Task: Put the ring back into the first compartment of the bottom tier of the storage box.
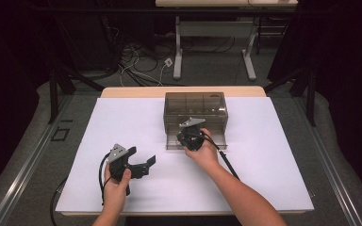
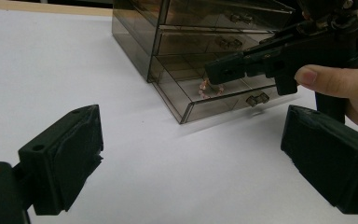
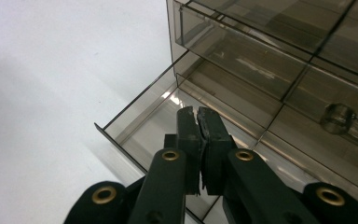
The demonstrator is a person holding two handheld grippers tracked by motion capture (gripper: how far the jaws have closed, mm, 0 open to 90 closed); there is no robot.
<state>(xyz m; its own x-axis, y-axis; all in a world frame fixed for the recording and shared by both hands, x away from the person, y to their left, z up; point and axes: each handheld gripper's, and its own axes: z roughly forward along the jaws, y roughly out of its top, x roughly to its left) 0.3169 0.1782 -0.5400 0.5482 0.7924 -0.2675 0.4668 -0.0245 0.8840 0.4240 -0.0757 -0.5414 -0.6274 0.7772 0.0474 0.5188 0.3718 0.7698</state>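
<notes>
Drawer box (image 1: 195,107) on the bench (image 1: 122,122), toward its far edge, near the middle. Bottom drawer (image 1: 217,142) pulled out toward the person. Small bead string (image 2: 209,88) in that open drawer. Right tongs (image 1: 185,140) over the open drawer, tips inside it. Left tongs (image 1: 143,162) lower left of the box, well apart, above bare bench.
</notes>
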